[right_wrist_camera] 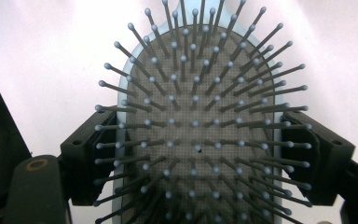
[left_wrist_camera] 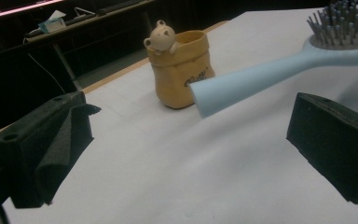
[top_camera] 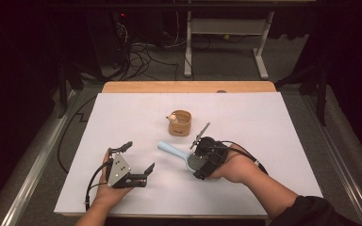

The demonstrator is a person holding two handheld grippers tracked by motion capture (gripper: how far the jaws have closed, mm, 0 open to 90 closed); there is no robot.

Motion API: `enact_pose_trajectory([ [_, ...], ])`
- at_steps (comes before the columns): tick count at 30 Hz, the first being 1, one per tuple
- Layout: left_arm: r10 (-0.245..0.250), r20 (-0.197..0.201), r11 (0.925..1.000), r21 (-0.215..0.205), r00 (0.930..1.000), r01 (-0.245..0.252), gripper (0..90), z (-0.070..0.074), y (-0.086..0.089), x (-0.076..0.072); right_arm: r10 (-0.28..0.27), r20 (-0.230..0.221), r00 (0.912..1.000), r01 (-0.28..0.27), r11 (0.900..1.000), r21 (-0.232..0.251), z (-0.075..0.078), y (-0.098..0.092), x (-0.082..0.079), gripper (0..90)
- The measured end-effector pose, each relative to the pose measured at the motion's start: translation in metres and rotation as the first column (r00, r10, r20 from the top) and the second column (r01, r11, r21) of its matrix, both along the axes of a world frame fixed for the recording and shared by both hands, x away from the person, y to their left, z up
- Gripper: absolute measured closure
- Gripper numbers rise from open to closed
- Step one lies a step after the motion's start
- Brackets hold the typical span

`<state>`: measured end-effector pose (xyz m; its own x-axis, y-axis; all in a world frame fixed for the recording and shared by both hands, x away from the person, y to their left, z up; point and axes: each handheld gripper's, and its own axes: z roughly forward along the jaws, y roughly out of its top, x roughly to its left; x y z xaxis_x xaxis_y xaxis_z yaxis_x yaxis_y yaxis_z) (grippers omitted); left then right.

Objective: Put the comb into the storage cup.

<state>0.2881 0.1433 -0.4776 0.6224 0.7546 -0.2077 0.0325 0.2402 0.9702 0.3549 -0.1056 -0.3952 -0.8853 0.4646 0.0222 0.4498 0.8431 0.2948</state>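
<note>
Lab-like recording room, white-topped table (top_camera: 122,113), tangled floor cables (top_camera: 141,56), metal desk frame (top_camera: 226,33) behind, dark surroundings

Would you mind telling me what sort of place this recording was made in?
Probably a lab or workshop set up for recording: a white-covered wooden table stands on grey carpet, loose black cables trail across the floor behind it, and a white metal desk frame sits further back in the dark.

Matt light-blue plastic hairbrush (top_camera: 176,151), glossy ceramic cup (top_camera: 180,123), smooth white tabletop (top_camera: 264,122)
</note>
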Motion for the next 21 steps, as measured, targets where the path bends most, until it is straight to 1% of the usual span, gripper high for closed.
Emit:
enact_pose_trajectory([
  [6,-0.013,0.009,0.9999,0.008,0.9999,0.013,1.2,-0.002,-0.003,-0.002,0.009,-0.007,0.9999,-0.009,1.000,0.000,0.000,0.003,0.000,20.5],
  [10,-0.017,0.004,0.9997,0.016,0.9998,0.017,1.4,-0.004,-0.005,-0.003,0.012,-0.004,0.9999,-0.012,1.000,-0.004,0.002,0.005,0.001,20.5],
  [12,-0.018,0.013,0.9996,0.020,0.9997,0.018,1.4,-0.004,-0.007,-0.004,0.011,-0.006,0.9999,-0.011,1.000,-0.003,0.003,0.006,0.002,20.5],
  [15,-0.021,0.024,0.9988,0.044,0.9995,0.020,1.4,-0.006,-0.009,-0.005,0.016,-0.006,0.9999,-0.016,1.000,-0.009,0.004,0.009,0.002,20.5],
  [16,-0.022,0.028,0.9980,0.060,0.9994,0.020,1.4,-0.007,-0.010,-0.005,0.018,-0.005,0.9998,-0.018,1.000,-0.006,0.005,0.010,0.003,20.5],
  [20,-0.034,0.033,0.9968,0.074,0.9989,0.031,1.5,-0.009,-0.012,-0.007,0.021,-0.010,0.9997,-0.021,1.000,-0.011,0.006,0.015,0.003,20.4],
  [21,-0.037,0.042,0.9966,0.076,0.9985,0.034,1.5,-0.009,-0.013,-0.007,0.023,-0.012,0.9997,-0.024,1.000,-0.012,0.006,0.016,0.004,20.4],
])
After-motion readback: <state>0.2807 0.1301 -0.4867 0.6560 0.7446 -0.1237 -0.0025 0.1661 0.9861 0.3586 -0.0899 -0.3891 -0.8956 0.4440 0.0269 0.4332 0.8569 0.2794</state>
